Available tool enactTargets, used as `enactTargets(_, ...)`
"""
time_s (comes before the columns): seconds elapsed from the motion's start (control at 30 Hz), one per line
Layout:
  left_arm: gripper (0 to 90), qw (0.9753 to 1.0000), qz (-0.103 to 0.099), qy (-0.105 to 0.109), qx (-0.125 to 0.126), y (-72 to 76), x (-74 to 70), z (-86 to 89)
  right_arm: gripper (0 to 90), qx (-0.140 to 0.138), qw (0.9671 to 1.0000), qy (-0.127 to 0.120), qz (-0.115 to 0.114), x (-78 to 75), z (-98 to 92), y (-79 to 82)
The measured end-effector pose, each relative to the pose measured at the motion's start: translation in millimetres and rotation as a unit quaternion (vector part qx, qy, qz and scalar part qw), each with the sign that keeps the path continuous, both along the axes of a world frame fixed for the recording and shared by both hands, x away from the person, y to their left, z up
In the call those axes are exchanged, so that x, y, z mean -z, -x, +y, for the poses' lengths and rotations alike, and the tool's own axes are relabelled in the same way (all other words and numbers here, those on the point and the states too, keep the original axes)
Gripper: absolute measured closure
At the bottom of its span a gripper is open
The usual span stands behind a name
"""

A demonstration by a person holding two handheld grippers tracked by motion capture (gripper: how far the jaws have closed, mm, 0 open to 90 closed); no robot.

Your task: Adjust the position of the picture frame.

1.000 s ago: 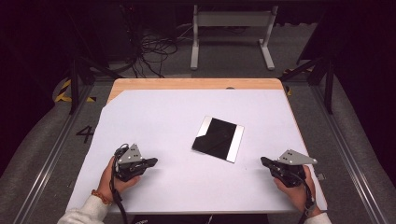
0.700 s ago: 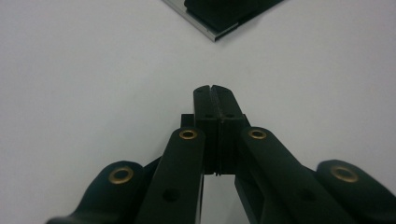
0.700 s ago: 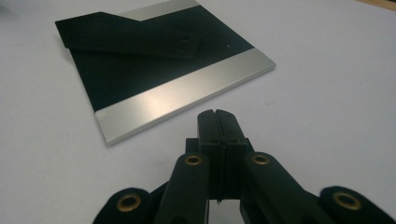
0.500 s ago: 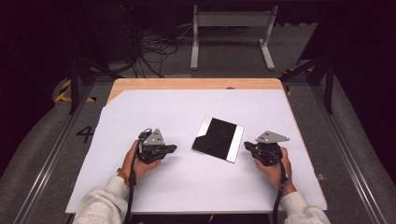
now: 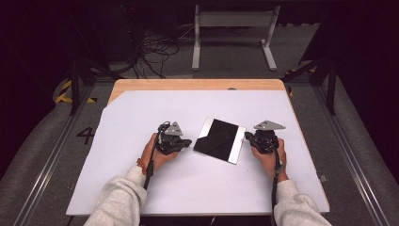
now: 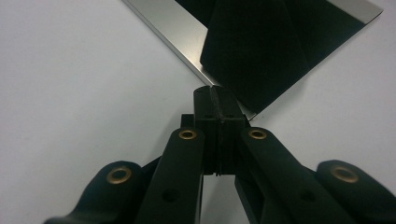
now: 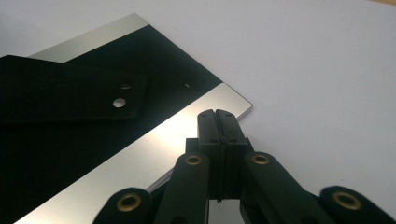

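Nothing yet grasped: black panel (image 5: 219,140) flat mid-sheet on white table cover (image 5: 141,113), left gripper (image 5: 186,142) and right gripper (image 5: 248,137) flanking its edges, jaws together, empty; all handling apparently outstanding.

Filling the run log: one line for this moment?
left gripper: shut, empty | right gripper: shut, empty | black plate: flat between them on white sheet

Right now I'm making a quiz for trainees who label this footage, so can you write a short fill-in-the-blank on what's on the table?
1. The jaws of the left gripper are ____.
2. The black and silver plate lies ____ the two grippers.
3. The right gripper has its tip at the plate's ____ coloured edge strip.
4. The table is covered by a ____ sheet.

Missing words: shut; between; silver; white
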State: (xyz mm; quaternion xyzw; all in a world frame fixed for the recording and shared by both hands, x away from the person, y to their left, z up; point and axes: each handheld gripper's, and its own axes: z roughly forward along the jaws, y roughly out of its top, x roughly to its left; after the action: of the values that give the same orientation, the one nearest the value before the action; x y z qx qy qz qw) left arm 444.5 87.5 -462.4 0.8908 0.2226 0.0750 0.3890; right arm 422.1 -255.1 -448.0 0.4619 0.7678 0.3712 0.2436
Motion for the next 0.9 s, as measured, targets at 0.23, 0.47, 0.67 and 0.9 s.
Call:
enactTargets(0.23,89.4,0.9998,0.011,0.012,0.007,-1.9,1.6,-5.4,90.0,0.013,0.9996,0.005,0.023,8.9,1.0,-10.3)
enactTargets(0.47,89.7,0.9985,0.030,0.006,0.045,0.7,-0.8,-7.0,90.0,0.004,0.9986,-0.019,0.050,7.5,-1.5,-19.0)
enactTargets(0.67,89.6,0.9960,0.035,0.007,0.081,17.1,-0.5,-10.6,90.0,-0.021,0.9971,-0.024,0.069,5.4,-2.7,-28.2)
enactTargets(0.9,88.2,0.9931,0.030,0.001,0.113,36.0,-0.7,-22.0,90.0,-0.037,0.9966,-0.020,0.071,5.6,3.5,-30.1)
